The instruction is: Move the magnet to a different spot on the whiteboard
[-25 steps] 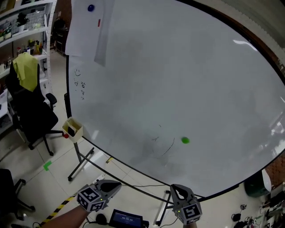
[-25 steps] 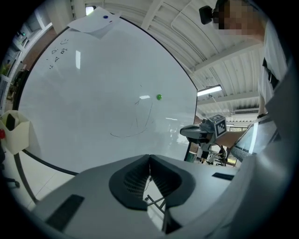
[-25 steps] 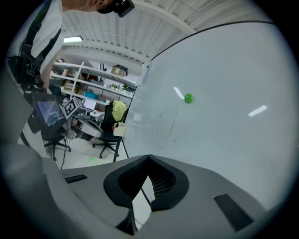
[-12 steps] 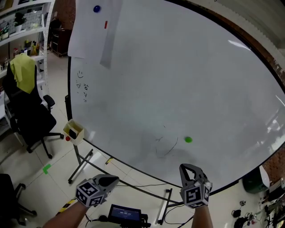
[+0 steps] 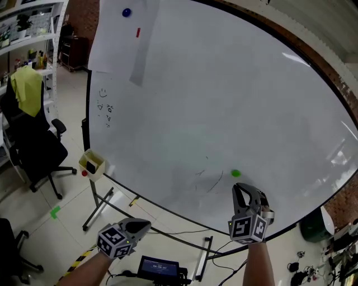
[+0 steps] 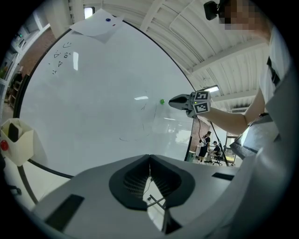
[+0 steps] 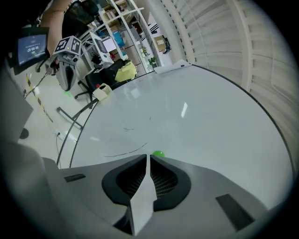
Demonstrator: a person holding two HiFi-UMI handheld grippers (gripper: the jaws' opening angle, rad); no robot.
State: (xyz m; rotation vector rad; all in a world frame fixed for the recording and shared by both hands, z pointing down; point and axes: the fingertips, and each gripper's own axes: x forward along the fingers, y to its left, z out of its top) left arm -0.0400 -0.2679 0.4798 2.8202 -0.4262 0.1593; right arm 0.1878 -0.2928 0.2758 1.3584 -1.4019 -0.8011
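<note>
Small round green magnet [image 5: 235, 174], stuck low on the upright whiteboard [image 5: 224, 95]

The whiteboard [image 5: 224, 84] bears a green magnet [image 5: 235, 174], a paper sheet [image 5: 112, 44] and a blue magnet [image 5: 126, 12].

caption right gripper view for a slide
Right gripper, jaws just opening and empty, aimed at round green magnet on whiteboard

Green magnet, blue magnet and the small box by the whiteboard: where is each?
green magnet [image 5: 235, 174], head view, its middle.
blue magnet [image 5: 126, 12], head view, its middle.
small box [image 5: 91, 165], head view, its front wall.
</note>
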